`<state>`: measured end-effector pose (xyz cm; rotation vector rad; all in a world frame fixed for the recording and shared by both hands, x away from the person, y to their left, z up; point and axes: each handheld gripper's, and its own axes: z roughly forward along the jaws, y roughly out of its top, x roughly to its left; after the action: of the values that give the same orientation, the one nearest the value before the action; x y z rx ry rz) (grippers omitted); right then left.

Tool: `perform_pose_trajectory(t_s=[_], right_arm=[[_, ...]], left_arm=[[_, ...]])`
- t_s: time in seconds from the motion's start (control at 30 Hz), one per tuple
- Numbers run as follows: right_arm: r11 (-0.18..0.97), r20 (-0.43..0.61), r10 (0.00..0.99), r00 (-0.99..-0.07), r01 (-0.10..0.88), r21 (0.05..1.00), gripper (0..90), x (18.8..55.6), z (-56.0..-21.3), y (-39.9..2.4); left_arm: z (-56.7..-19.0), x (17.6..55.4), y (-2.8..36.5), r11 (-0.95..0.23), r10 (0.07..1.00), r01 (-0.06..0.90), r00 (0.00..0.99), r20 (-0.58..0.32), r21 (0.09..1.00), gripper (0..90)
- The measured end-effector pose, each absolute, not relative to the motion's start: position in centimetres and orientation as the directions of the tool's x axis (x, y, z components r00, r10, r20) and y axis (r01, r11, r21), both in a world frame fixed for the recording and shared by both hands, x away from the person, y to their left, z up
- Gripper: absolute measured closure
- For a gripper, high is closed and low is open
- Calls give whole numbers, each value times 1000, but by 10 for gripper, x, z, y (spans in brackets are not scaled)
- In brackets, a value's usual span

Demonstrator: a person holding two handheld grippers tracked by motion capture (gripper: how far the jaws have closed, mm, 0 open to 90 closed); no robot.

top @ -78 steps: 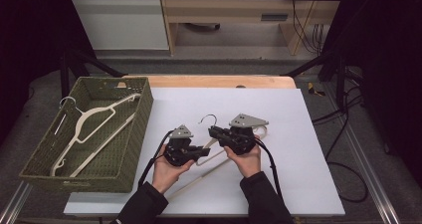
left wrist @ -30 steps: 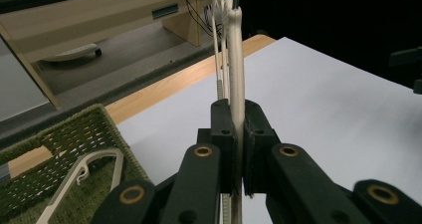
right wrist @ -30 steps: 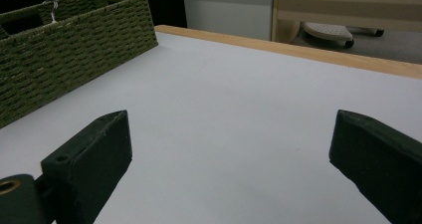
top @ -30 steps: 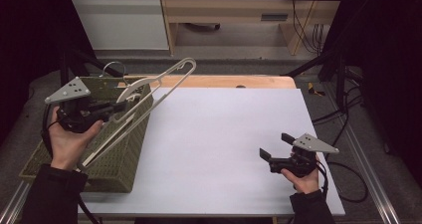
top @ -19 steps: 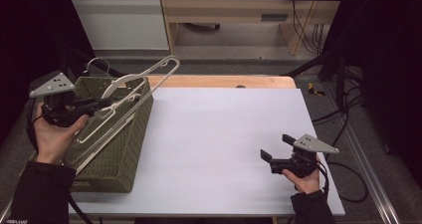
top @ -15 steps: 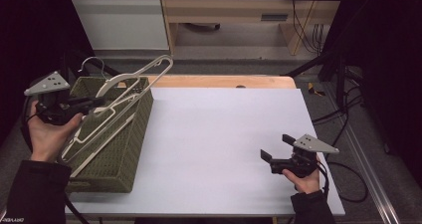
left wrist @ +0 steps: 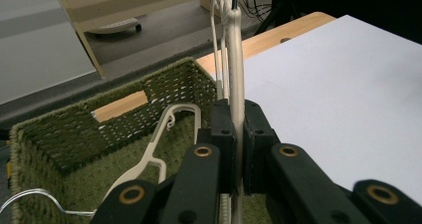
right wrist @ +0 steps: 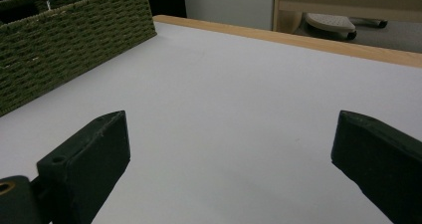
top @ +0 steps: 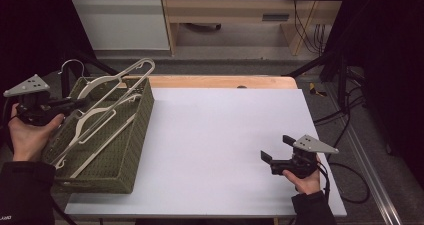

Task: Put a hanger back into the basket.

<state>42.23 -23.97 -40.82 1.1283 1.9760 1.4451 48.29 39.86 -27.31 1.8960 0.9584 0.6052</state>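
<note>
Two hangers [top: 107, 116] poss. three, one basket [top: 122, 150], left gripper [top: 75, 104] clamped.

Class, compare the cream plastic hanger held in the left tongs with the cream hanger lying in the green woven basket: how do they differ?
The held cream plastic hanger is clamped in the left tongs and tilts up over the green woven basket's rim. The lying cream hanger rests low inside, untouched. Both are cream, similarly shaped.

A cream hanger [top: 117, 82] and a second cream hanger [top: 95, 122] sit over an olive-green woven basket [top: 132, 135], beside a pale grey tabletop [top: 220, 145] edged in light wood.
</note>
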Motion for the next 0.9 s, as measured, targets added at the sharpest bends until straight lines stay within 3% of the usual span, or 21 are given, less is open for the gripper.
perform_pose_trajectory(t_s=[0.57, 0.9], right_arm=[[121, 112, 819, -563, 360, 925, 27, 423, -409, -240], [124, 110, 820, -562, 361, 924, 27, 424, -410, -240]], left_arm=[[-303, 488, 430, -274, 847, 460, 531, -14, 845, 858], [-326, 491, 427, -269, 846, 501, 532, -47, 823, 858]])
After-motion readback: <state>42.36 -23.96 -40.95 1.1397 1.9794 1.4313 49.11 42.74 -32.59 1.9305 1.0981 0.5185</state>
